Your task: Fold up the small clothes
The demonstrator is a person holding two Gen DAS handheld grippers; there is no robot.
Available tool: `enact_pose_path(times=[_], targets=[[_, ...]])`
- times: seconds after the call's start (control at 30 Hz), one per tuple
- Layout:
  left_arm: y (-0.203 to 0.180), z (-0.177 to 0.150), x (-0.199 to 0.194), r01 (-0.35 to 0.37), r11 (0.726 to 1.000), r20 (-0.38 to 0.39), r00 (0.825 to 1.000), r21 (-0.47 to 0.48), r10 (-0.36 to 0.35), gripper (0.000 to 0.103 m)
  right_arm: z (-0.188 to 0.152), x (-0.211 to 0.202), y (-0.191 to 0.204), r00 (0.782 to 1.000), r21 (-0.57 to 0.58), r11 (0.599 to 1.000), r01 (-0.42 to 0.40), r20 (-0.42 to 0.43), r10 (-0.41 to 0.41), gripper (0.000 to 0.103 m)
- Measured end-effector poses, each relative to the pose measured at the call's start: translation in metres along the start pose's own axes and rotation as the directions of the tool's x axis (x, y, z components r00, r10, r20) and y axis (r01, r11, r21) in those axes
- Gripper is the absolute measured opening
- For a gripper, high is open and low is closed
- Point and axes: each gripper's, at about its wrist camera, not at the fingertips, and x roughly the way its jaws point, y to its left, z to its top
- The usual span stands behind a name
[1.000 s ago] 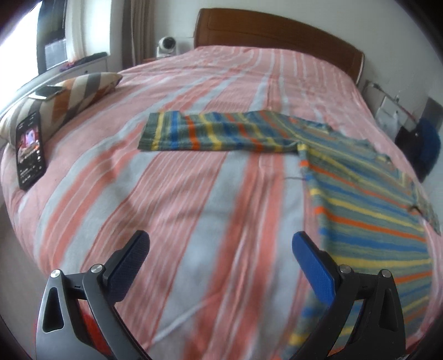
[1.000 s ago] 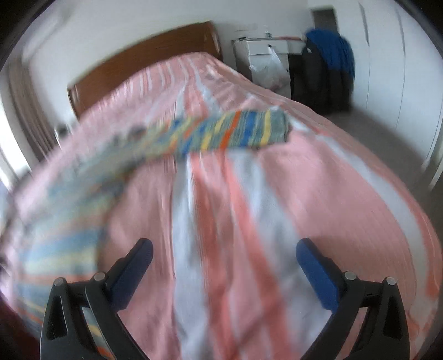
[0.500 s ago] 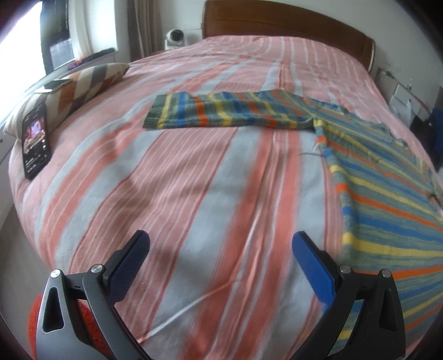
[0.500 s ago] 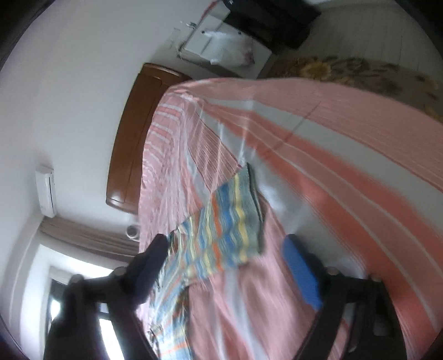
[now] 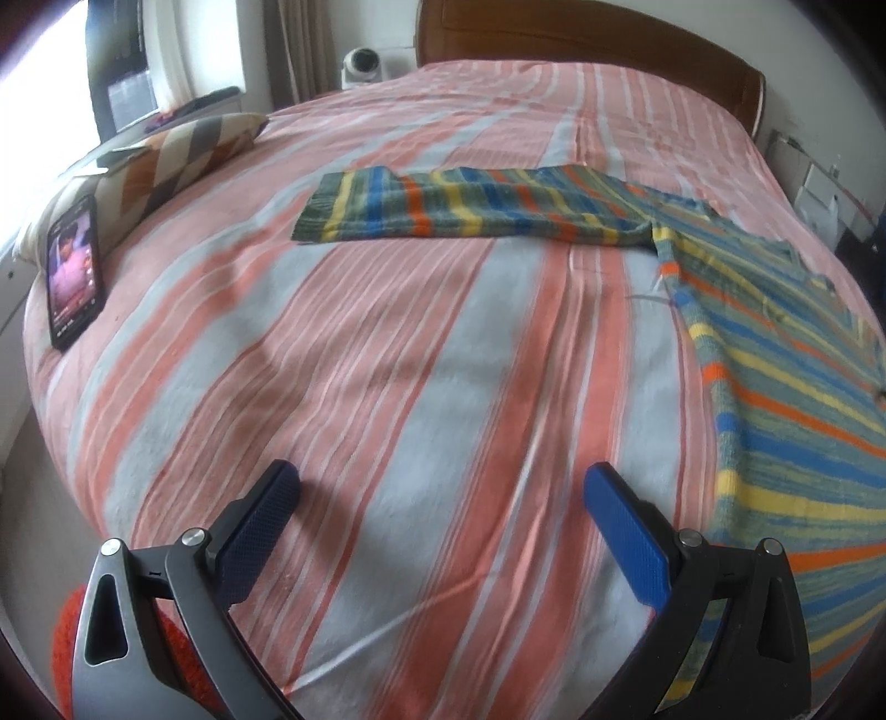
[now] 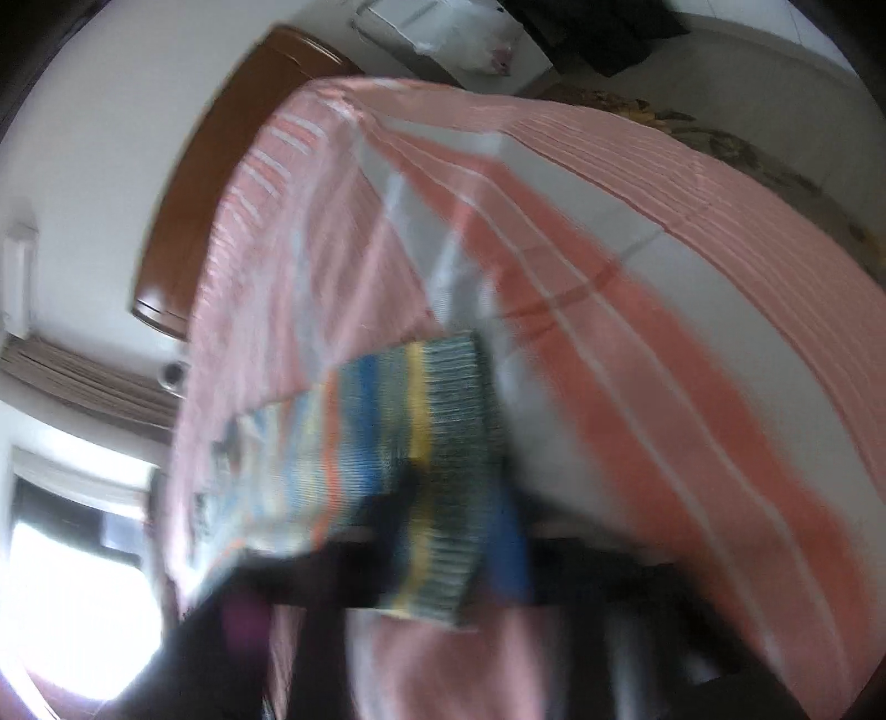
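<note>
A small sweater with green, blue, yellow and orange stripes (image 5: 775,354) lies flat on the striped pink bed (image 5: 387,360), one sleeve (image 5: 470,207) stretched out to the left. My left gripper (image 5: 440,493) is open and empty, low over the bedspread, left of the sweater's body. In the right wrist view the picture is tilted and blurred. The cuff end of the other sleeve (image 6: 443,454) lies between the blue pads of my right gripper (image 6: 459,531). The jaws look close on the cuff, but the blur hides whether they grip it.
A phone with a lit screen (image 5: 75,271) leans on a striped pillow (image 5: 177,160) at the bed's left edge. A wooden headboard (image 5: 581,33) and a small white camera (image 5: 360,63) stand at the back. Bags and a white unit (image 6: 454,33) stand beyond the bed's right side.
The left gripper has eased back slightly, still open. The right gripper has swung round, tilted and dropped onto the far sleeve's cuff, which now fills the space between its pads.
</note>
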Motion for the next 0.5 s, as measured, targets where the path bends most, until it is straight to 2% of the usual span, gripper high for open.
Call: enact_pose_path(times=[0.03,0.1,0.2,0.33,0.37,0.5], targets=[[0.001,0.000,-0.001,0.007,1.000,-0.001,1.000,-0.004,-0.007,0.102,-0.002,-0.007,0.003,1.000,0.012,1.000,-0.008,0.022,0.008,0.003],[0.004,-0.001,-0.002,0.014,1.000,0.000,1.000,-0.013,-0.014,0.102,-0.002,-0.021,0.028,0.997,-0.046,0.999,-0.015,0.077,0.018,0.003],[0.007,0.001,-0.001,0.024,0.999,0.002,1.000,-0.029,-0.024,0.102,-0.008,-0.043,0.095,0.990,-0.167,0.982,-0.087,0.094,0.104,0.003],[0.007,0.005,0.000,0.039,0.999,0.005,0.999,-0.034,-0.038,0.102,-0.034,-0.047,0.208,0.978,-0.346,0.919,-0.188,0.025,0.209,0.003],[0.007,0.005,0.000,0.044,0.998,0.006,0.999,-0.037,-0.044,0.102,-0.044,-0.041,0.247,0.972,-0.392,0.893,-0.220,-0.010,0.235,0.003],[0.013,0.005,0.000,0.049,0.997,0.001,0.999,-0.051,-0.049,0.102,-0.084,0.002,0.342,0.947,-0.474,0.820,-0.321,-0.140,0.290,0.003]])
